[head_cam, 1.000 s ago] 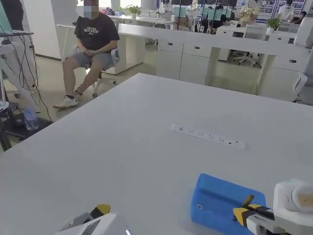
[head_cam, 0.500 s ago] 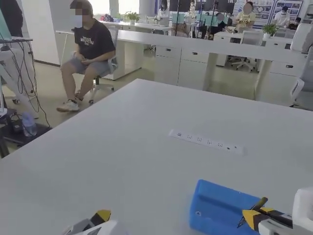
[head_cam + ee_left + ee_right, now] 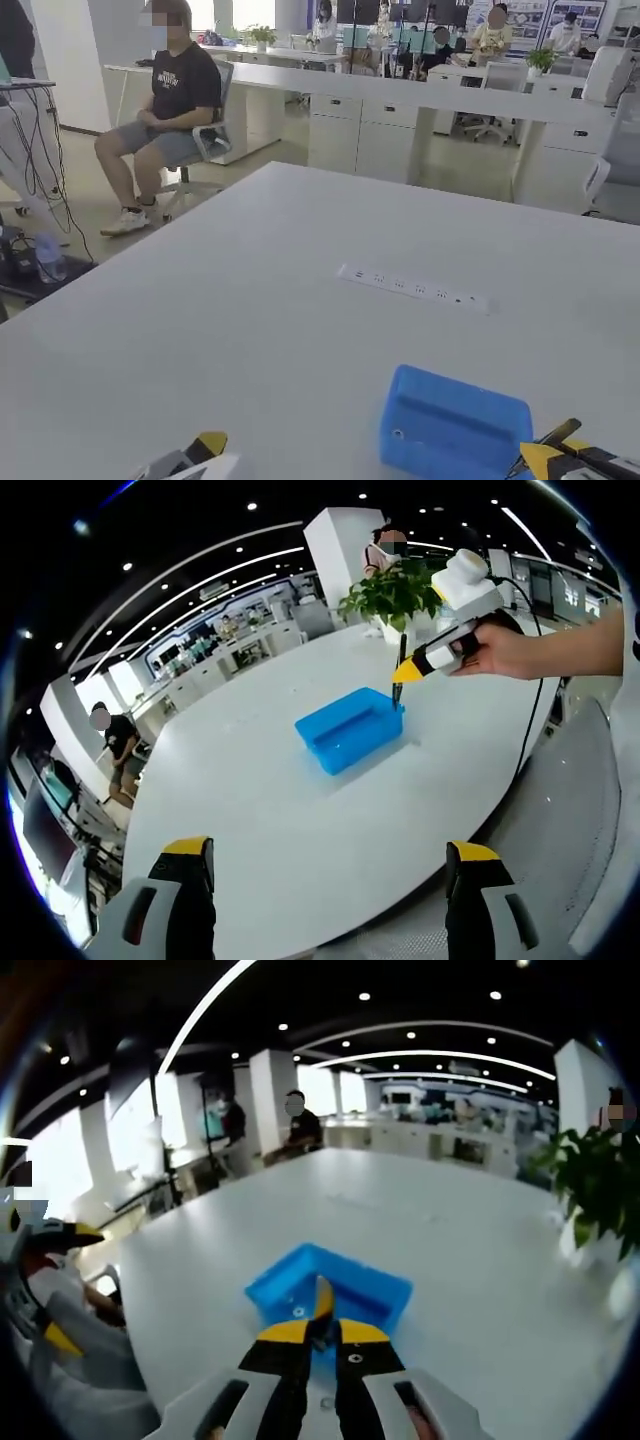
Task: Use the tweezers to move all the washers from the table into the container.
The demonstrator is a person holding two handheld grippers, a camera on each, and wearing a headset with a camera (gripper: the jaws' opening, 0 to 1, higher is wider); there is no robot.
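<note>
**White tabletop in an open office: tweezers held over the container**

Open-plan office with rows of white desks in the background. A seated person in a dark T-shirt (image 3: 170, 95) is well apart from the work. The broad white tabletop (image 3: 250, 330) carries a blue rectangular plastic container (image 3: 455, 428) near its front and a flat white power strip (image 3: 412, 288) farther back.

The yellow-tipped right gripper (image 3: 322, 1332) has its jaws pressed together on slim dark metal tweezers (image 3: 322, 1305). Clamping the tool this way gives the fine tips that small washers call for. In the left gripper view the tweezers point steeply down, tips over the container and close to one corner. Judged from position alone, this pose suits dropping a washer inside.

The left gripper (image 3: 328, 850) hangs near the tabletop's edge with its jaws spread wide and nothing between them. It is probably kept aside to leave the right gripper free room. A hand (image 3: 510, 650) holds the right gripper, and a green potted plant (image 3: 400, 590) stands behind it.

Hidden or unclear:
- The head view cuts off both grippers at its bottom edge.
- The tweezer tips are too small to tell whether they carry a washer.
- A small round mark (image 3: 298, 1312) on the container's wall may be a washer or a moulded feature; this cannot be told.
- Loose washers on the tabletop are too small to make out.
</note>
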